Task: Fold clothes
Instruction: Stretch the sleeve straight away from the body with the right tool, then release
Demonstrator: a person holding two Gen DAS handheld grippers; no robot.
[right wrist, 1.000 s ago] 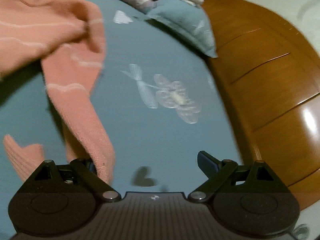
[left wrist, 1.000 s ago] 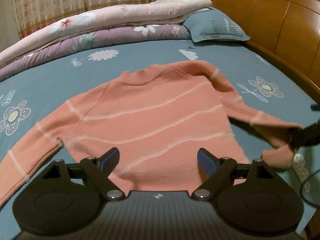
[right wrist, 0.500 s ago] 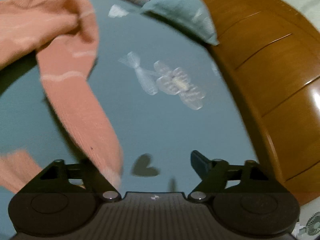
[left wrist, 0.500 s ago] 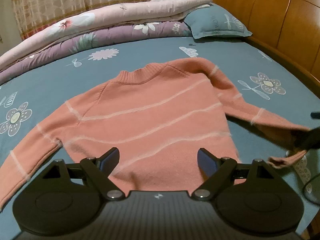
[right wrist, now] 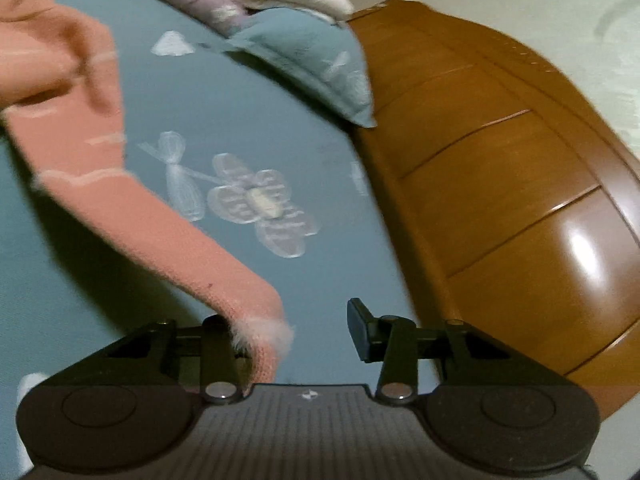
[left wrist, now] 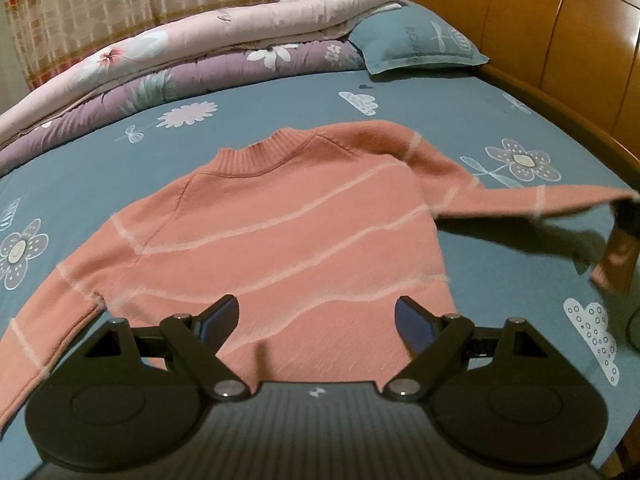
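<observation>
The pink sweater (left wrist: 280, 240) lies flat mid-bed (left wrist: 280, 92). The left claw (left wrist: 316, 316) gapes wide over its hem. The right claw (right wrist: 292, 332), also wide, has the sleeve (right wrist: 168, 232) draped over one finger.

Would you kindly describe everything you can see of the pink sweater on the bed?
The sweater is a salmon-pink fuzzy knit with thin pale wavy stripes and a ribbed crew collar. Its body lies flat on the blue floral bedsheet. One sleeve rests on the sheet; the other is lifted and stretched sideways, its cuff draped over a finger of the right gripper, whose jaws stand apart.
</observation>
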